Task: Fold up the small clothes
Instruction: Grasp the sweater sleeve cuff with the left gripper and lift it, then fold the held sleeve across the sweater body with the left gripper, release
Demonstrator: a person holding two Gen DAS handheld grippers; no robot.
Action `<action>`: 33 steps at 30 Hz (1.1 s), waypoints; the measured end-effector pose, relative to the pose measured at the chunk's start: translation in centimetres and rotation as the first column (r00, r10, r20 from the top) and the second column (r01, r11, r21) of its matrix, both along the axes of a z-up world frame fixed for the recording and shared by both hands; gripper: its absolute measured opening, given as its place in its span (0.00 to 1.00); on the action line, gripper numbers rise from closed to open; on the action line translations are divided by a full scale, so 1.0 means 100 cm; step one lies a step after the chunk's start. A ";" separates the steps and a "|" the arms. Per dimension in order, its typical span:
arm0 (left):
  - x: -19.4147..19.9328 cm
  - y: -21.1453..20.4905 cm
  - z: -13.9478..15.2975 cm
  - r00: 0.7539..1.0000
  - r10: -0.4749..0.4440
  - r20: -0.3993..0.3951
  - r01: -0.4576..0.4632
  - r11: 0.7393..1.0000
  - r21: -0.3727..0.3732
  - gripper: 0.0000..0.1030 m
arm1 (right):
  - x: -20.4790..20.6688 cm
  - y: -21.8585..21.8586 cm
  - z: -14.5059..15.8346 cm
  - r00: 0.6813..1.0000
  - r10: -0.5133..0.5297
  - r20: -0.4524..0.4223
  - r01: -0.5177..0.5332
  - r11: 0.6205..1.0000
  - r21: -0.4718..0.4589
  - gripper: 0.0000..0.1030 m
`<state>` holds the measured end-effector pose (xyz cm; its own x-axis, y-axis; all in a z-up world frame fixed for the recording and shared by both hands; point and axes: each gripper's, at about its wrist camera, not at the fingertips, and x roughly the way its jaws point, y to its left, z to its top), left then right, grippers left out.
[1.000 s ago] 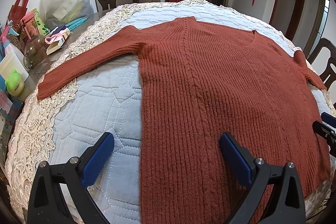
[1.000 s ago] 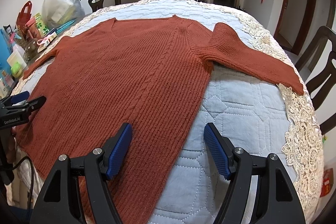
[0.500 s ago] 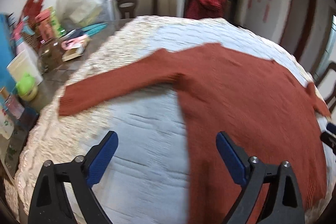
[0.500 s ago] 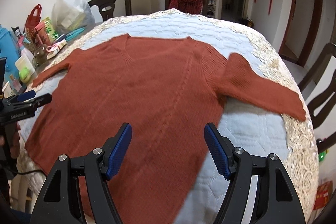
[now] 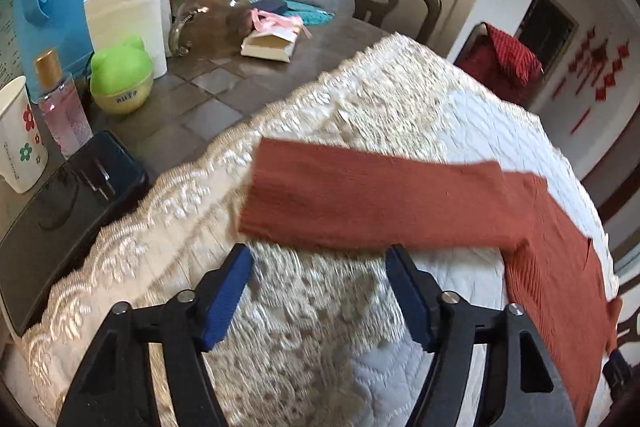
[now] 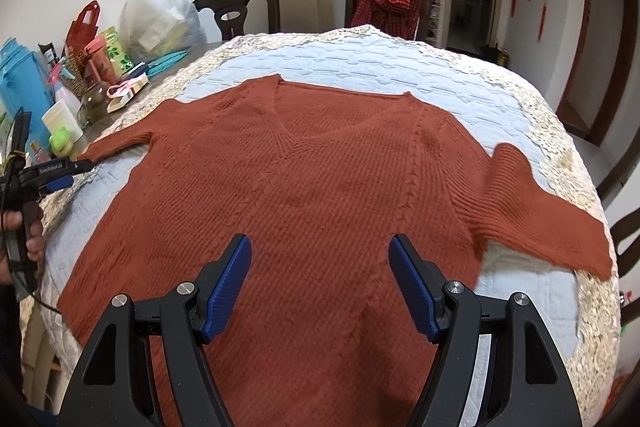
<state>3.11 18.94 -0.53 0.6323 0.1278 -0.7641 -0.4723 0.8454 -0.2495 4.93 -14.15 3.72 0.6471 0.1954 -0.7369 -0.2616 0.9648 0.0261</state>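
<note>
Red sweater (image 6: 320, 195) lies flat, front up, on the quilted cover (image 6: 360, 67) over the tabletop (image 5: 208, 95), both sleeves spread out

It looks soft, floppy and light, so it should bend easily; the cuff (image 5: 260, 195) of the sleeve looks like a good place to pinch. The left hand-held gripper (image 5: 320, 291) sits just near that cuff, jaws have just been closing, part open, nothing between them. The right hand-held gripper (image 6: 320, 283) hangs over the sweater's lower part, jaws wide, empty. Bottles and bags stand beside the cover
</note>
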 end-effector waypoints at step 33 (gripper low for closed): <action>0.100 -0.173 0.103 0.805 -0.539 0.248 0.554 0.833 0.010 0.12 | -0.008 -0.027 0.004 0.999 -0.052 0.005 0.052 0.997 0.060 0.69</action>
